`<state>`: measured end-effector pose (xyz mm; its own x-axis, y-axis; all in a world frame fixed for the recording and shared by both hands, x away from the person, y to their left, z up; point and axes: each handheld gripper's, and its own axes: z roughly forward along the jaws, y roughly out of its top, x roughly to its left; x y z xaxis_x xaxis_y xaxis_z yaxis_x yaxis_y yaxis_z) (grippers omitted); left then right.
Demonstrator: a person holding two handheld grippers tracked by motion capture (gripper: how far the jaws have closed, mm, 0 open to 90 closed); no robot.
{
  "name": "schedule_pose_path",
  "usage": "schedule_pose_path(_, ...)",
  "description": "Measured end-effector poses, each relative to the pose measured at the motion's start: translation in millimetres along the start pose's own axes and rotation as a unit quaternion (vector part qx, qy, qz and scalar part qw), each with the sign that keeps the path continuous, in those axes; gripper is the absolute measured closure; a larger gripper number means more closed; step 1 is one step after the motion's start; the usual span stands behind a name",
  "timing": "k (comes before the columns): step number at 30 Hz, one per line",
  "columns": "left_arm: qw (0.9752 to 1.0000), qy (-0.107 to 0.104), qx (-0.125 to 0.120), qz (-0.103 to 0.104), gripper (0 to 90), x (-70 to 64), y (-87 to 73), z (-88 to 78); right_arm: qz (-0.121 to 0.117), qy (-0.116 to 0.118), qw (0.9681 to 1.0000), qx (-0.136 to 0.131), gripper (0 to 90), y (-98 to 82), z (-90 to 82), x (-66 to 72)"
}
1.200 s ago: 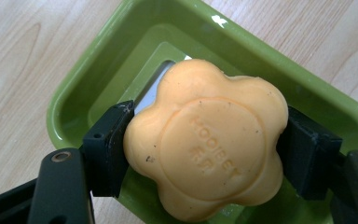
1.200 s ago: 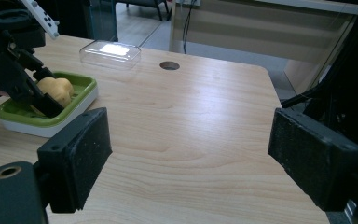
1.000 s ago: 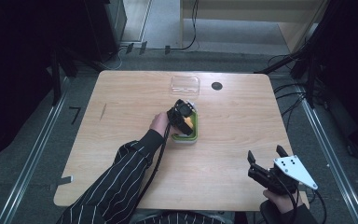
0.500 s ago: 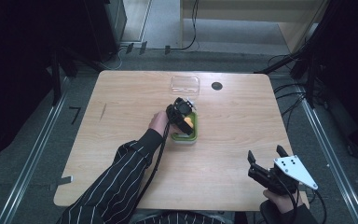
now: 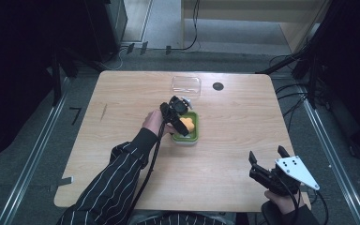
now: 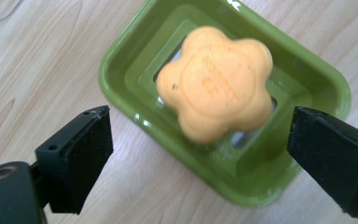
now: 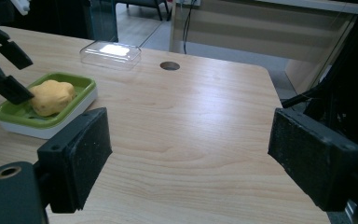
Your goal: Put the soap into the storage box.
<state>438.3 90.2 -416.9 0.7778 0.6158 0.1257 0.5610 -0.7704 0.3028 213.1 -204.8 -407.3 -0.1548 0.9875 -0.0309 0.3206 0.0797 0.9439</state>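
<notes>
The left gripper hangs over the green dish near the middle of the table, its jaws having just been opening; they now stand wide apart with the soap lying below and between them, neither pad touching it. The orange, flower-shaped soap rests inside the dish, slightly tilted on the raised inner grid. Just beyond the dish, toward the far edge, a clear lid lies on the wood, and a round hole sits beside it. The right gripper rests at the near right corner, well apart from the dish, jaws spread wide with nothing between them but bare tabletop.
</notes>
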Motion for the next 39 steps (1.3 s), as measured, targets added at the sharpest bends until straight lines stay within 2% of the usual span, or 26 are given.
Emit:
schedule_pose_path(5, 0.9998, 0.006, 0.018, -0.003, 3.4, 0.8, -10.0, -3.9, -0.001, 0.001, 1.0000, 0.000, 13.7, 0.2, 0.4, 0.4)
schedule_pose_path(6, 0.9997, 0.000, 0.025, -0.003, 2.5, 1.1, -12.1, -4.0, -0.002, 0.001, 1.0000, 0.000, 13.7, 0.3, 0.5, 0.5)
schedule_pose_path(9, 0.9995, 0.005, 0.031, -0.003, 0.9, 1.3, -17.5, -5.4, -0.001, 0.001, 1.0000, 0.000, 13.7, 0.4, 0.7, 1.0)
schedule_pose_path(13, 0.9992, 0.000, 0.040, -0.004, 0.7, 2.6, -26.3, -7.1, -0.001, 0.002, 1.0000, 0.000, 13.7, 0.4, 0.9, 1.1)
schedule_pose_path(17, 0.9992, 0.004, 0.036, -0.017, 0.4, 5.1, -35.5, -13.1, -0.002, 0.002, 1.0000, 0.000, 13.7, 0.5, 1.0, 1.2)
schedule_pose_path(20, 0.9991, 0.003, 0.038, -0.018, 0.4, 6.2, -42.8, -17.6, 0.000, 0.002, 1.0000, 0.001, 13.7, 0.5, 1.0, 1.2)
schedule_pose_path(29, 0.9982, 0.001, 0.056, -0.021, 0.4, 8.0, -67.3, -29.0, -0.002, 0.002, 1.0000, 0.000, 13.7, 0.5, 0.9, 1.2)
schedule_pose_path(39, 0.9968, 0.002, 0.072, -0.035, 0.4, 13.8, -90.8, -31.9, -0.002, 0.002, 1.0000, 0.000, 13.7, 0.7, 0.9, 1.5)
